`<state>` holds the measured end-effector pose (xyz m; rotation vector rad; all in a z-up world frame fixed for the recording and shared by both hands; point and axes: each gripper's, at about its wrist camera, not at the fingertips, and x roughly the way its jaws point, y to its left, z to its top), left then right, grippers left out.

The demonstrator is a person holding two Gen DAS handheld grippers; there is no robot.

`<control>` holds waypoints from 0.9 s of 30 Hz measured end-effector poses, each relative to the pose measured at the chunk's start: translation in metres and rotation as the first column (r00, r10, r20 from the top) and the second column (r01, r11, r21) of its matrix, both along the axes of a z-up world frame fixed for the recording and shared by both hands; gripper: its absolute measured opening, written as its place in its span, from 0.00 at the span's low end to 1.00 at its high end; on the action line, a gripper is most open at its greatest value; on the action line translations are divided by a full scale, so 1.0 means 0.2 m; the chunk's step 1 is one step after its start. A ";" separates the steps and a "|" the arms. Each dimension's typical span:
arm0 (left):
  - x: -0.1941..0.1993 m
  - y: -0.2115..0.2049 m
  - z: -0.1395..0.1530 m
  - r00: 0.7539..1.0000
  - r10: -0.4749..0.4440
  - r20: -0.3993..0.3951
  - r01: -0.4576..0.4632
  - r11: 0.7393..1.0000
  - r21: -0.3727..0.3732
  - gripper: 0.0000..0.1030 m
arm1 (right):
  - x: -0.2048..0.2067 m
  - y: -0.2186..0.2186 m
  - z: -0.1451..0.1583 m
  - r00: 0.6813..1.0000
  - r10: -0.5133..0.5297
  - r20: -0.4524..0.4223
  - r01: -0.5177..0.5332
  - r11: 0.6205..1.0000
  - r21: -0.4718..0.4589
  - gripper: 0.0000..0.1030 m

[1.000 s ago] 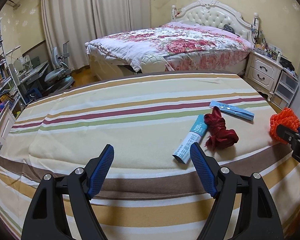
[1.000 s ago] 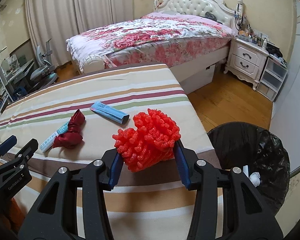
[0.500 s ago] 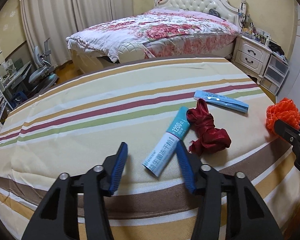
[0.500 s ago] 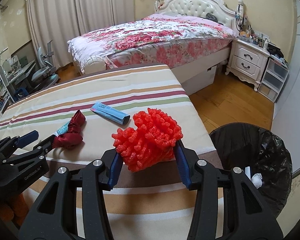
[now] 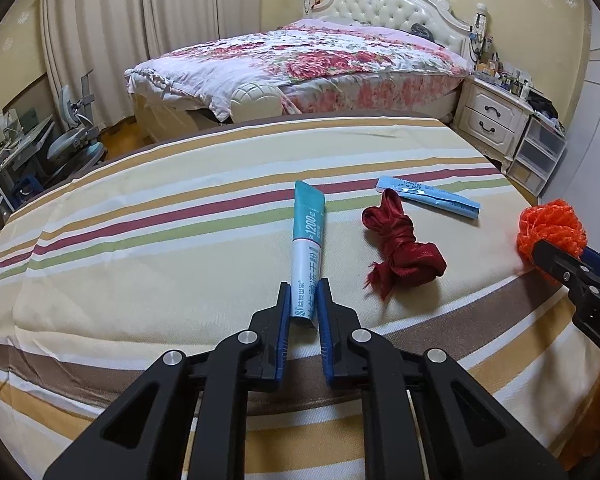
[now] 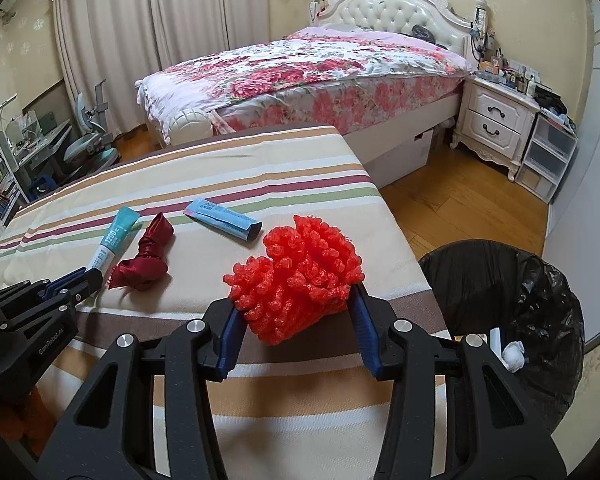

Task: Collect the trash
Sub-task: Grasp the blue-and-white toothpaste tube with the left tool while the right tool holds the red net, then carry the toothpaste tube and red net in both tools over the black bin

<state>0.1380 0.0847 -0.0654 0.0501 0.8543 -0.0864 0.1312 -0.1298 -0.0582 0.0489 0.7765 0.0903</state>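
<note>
My left gripper [image 5: 303,292] is shut on the near end of a teal-and-white packet [image 5: 308,240] lying on the striped tablecloth [image 5: 140,240]. A crumpled dark red wrapper [image 5: 400,248] lies just right of it, and a light blue packet [image 5: 428,197] lies beyond that. My right gripper [image 6: 296,300] is shut on an orange-red foam net [image 6: 296,276], held above the table's right front corner. The same packet [image 6: 110,246], red wrapper [image 6: 146,262] and blue packet [image 6: 222,222] show in the right wrist view, with my left gripper [image 6: 88,276] at the left.
A bin with a black bag [image 6: 508,312] stands on the wood floor right of the table, with white scraps inside. Beyond the table are a floral bed [image 5: 308,64], a white nightstand [image 5: 492,124] and plastic drawers [image 6: 548,156]. A desk chair [image 5: 76,140] is at far left.
My left gripper moved forward and right to the teal-and-white packet and closed on its near end. My right gripper kept hold of the foam net and barely moved.
</note>
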 end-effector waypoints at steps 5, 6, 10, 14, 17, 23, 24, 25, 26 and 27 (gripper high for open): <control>-0.06 0.01 0.01 1.000 0.011 0.012 -0.010 1.000 -0.005 0.13 | -0.05 0.00 -0.01 1.000 -0.003 0.006 0.003 1.000 0.005 0.44; -0.07 0.01 0.02 1.000 0.012 0.013 -0.012 1.000 -0.008 0.13 | -0.06 -0.01 0.00 1.000 -0.003 0.008 0.003 1.000 0.005 0.44; -0.12 0.01 0.03 1.000 0.018 0.017 -0.017 1.000 -0.025 0.13 | -0.12 -0.03 0.00 1.000 -0.004 0.014 0.003 1.000 0.006 0.44; -0.18 -0.01 0.05 0.999 0.016 0.033 -0.014 0.999 -0.036 0.13 | -0.17 -0.04 0.02 1.000 -0.007 0.019 0.007 1.000 0.005 0.43; -0.22 -0.03 0.09 0.999 0.009 0.048 -0.007 0.999 -0.044 0.13 | -0.21 -0.06 0.03 1.000 -0.010 0.024 0.010 1.000 0.004 0.43; -0.30 -0.10 0.13 0.997 -0.016 0.074 0.020 0.998 -0.058 0.13 | -0.30 -0.10 0.05 0.999 -0.019 0.038 0.019 1.000 0.002 0.43; -0.31 -0.12 0.14 0.997 -0.023 0.077 0.028 0.998 -0.060 0.13 | -0.31 -0.12 0.06 0.999 -0.022 0.040 0.022 1.000 0.001 0.43; -0.32 -0.14 0.14 0.996 -0.031 0.080 0.036 0.998 -0.059 0.13 | -0.33 -0.13 0.06 0.999 -0.026 0.042 0.026 1.000 0.000 0.43; -0.33 -0.16 0.15 0.996 -0.040 0.084 0.045 0.997 -0.058 0.13 | -0.34 -0.14 0.06 0.999 -0.030 0.044 0.030 1.000 -0.001 0.43; -0.34 -0.18 0.15 0.995 -0.048 0.087 0.053 0.997 -0.057 0.13 | -0.35 -0.15 0.07 0.998 -0.035 0.045 0.035 0.999 -0.002 0.43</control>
